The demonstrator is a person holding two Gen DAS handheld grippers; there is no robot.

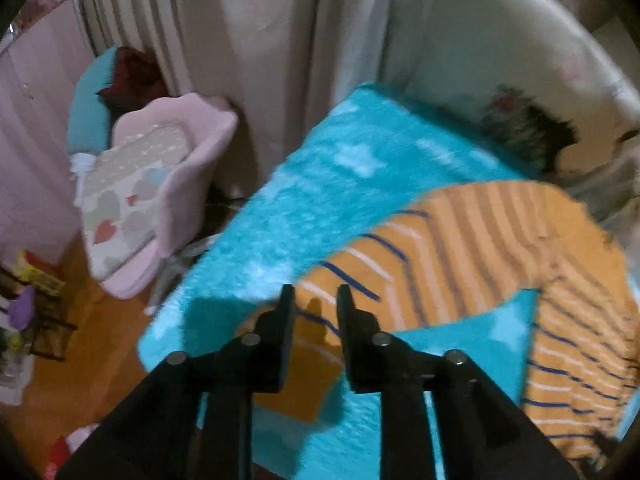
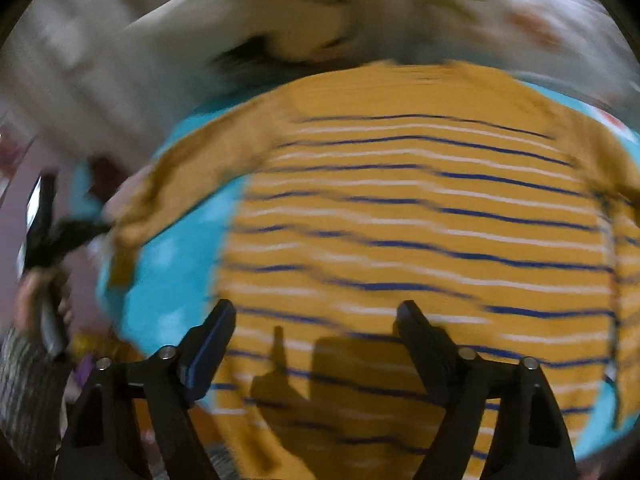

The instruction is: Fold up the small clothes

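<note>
Orange blue-and-white-striped knit top (image 2: pixel 420 220) spread flat on turquoise fleece blanket (image 1: pixel 320 184) for folding; left tongs (image 1: pixel 315 300) slightly apart over sleeve, right tongs (image 2: pixel 316 316) wide apart, empty.

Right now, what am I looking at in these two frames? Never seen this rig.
No robot: a person holds a two-finger tool in each hand, with a fisheye camera on each looking along the fingers. The left view shows the left tool, its jaws a little apart, over a sleeve. The right view shows the right tool, wide open, above the shirt, an orange striped one spread on a teal blanket. Neither tool holds anything. Both frames are motion-blurred. A pink chair stands beside the blanket.
</note>
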